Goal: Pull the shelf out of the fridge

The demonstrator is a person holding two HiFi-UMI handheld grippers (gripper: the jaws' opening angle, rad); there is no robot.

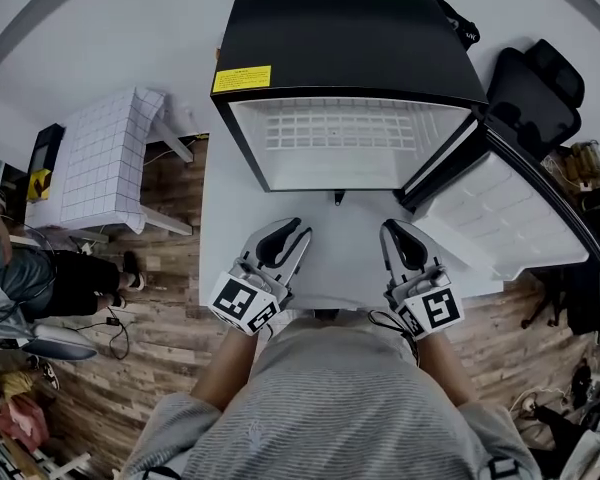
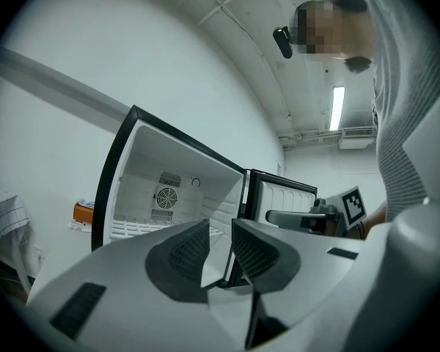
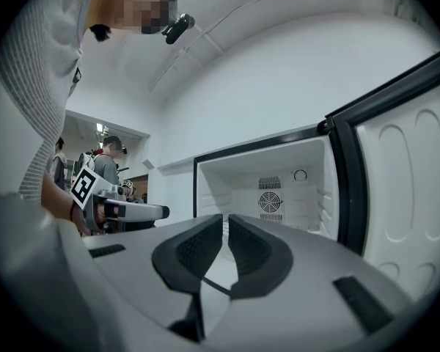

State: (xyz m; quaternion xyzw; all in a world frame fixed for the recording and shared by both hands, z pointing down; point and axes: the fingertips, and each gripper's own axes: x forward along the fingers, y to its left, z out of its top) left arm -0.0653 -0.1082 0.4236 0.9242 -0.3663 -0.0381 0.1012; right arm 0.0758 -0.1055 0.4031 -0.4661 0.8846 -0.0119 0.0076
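hidden / unclear: in the right gripper view the right gripper (image 3: 225, 220) covers the lower part of the open fridge (image 3: 279, 174), so the shelf cannot be made out there. in the left gripper view only a strip of the white wire shelf (image 2: 132, 229) shows above the left gripper (image 2: 220, 227). the head view looks steeply down, so which level the shelf sits on cannot be told

shelf vs jaws: the shelf is fully inside the fridge, apart from both grippers. both grippers are held over the white table (image 1: 225, 248) in front of the opening and point toward it. left jaws stand partly apart with nothing between them. right jaws are nearly together, a thin slit only, holding nothing

surroundings: the fridge door (image 1: 505, 218) is swung wide to the right. a round fan vent (image 2: 166, 194) sits on the back wall. there is a yellow label (image 1: 242, 78) on the black top. a small table with a grid-pattern cover (image 1: 100, 158) stands to the left and a black chair (image 1: 535, 88) to the right, on a wooden floor (image 1: 170, 338). nothing lies between jaws and opening
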